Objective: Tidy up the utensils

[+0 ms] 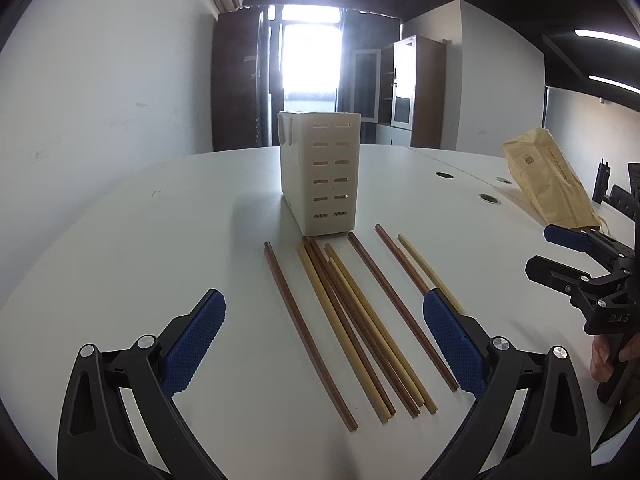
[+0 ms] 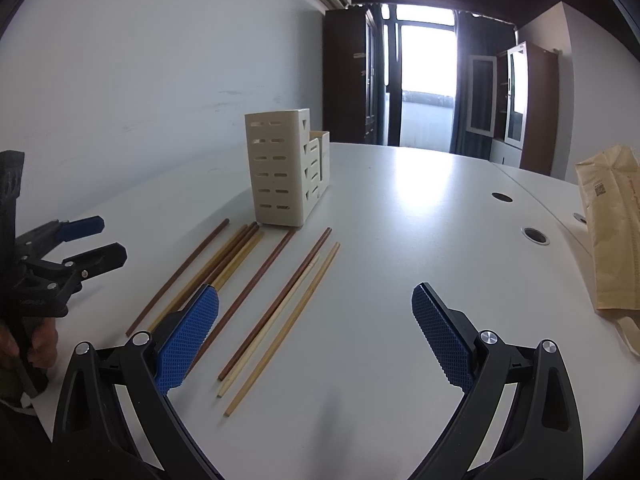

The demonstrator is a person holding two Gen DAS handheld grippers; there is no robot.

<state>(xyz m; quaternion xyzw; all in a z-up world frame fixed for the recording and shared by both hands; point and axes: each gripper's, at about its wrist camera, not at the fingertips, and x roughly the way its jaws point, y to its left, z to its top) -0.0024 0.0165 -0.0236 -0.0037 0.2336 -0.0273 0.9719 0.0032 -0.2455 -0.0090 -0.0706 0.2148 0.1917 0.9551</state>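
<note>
Left gripper (image 1: pixel 324 344) and right gripper (image 2: pixel 316 344): both spread wide, holding nothing. Chopsticks (image 1: pixel 352 320): loose on white table (image 1: pixel 160 240) before slotted caddy (image 1: pixel 320 176). Likely light, stiff, roll-prone (grip one mid-shaft).

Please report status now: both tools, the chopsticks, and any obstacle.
Left tool open, empty. Right tool open, empty. Chopsticks loose on table before holder; none in yet. Nothing in the way.
</note>
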